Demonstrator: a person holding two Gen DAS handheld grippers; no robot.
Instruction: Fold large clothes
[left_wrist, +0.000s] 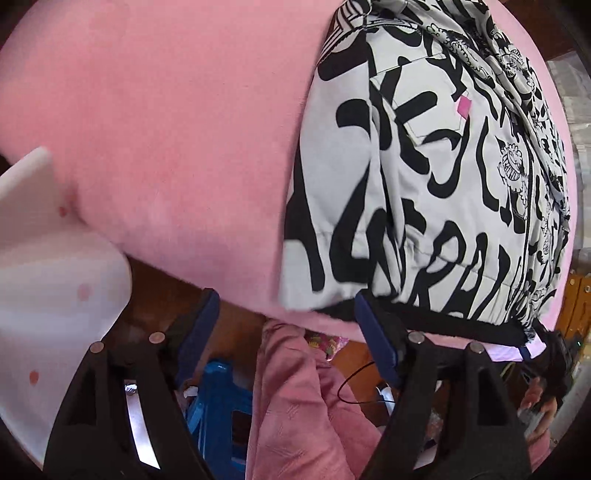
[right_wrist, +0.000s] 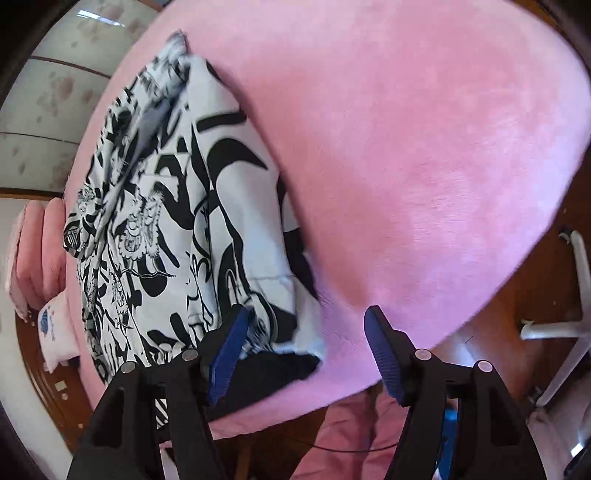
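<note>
- Left wrist view: left gripper (left_wrist: 286, 332) points steeply down at the near edge of the pink-covered table (left_wrist: 166, 129). Jaws stand apart, nothing between the pads. Its right finger (left_wrist: 376, 343) sits just at the black ribbed hem (left_wrist: 443, 325) of the black-and-white printed jacket (left_wrist: 424, 166); contact cannot be told.
- Jacket lies flat on the cover, chest pocket up, its hem along the table's near edge. A person's pink-clad legs (left_wrist: 303, 406) and a blue stool (left_wrist: 218, 398) show below.
- Right wrist view: right gripper (right_wrist: 303, 347) also aims down, jaws apart, empty. Its left finger (right_wrist: 229, 350) overlaps the jacket's (right_wrist: 221, 221) near corner by the dark hem (right_wrist: 273, 365); the other finger hangs over bare pink cover (right_wrist: 424, 147). A white chair base (right_wrist: 565, 317) stands on the floor at right.
- Step, as judged: both tools are set at the two hem corners, pre-grasp for a fold.
- Next move calls for lowering until each corner sits between the pads, closing on all layers, then lifting both ends evenly.
</note>
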